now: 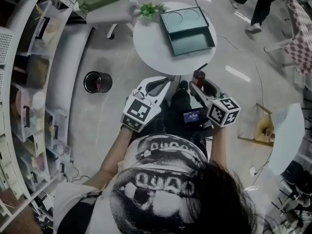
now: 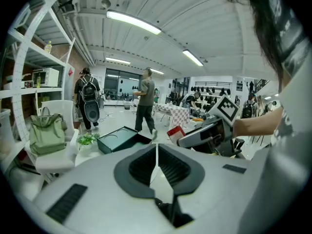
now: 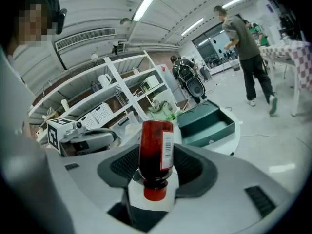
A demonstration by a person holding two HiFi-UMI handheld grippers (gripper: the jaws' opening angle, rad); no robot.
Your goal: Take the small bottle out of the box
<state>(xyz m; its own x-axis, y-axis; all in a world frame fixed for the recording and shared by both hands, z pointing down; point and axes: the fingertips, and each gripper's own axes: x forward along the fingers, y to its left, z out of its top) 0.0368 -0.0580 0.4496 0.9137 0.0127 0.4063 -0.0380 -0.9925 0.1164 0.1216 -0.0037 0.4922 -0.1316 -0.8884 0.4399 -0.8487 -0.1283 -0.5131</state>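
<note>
My right gripper is clamped on the bottle, cap toward me, well clear of the open box on the table. My left gripper is closed on nothing. The pads hold the round body near its cap end, so I judge a quick swing or a slackened squeeze could make it pivot, slip and drop.

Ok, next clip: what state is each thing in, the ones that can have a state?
box: open on the round table, nothing seen inside.
small bottle: out of the box, capped, cap end toward the camera.
right claw: shut on the small bottle.
left claw: shut, empty.
</note>
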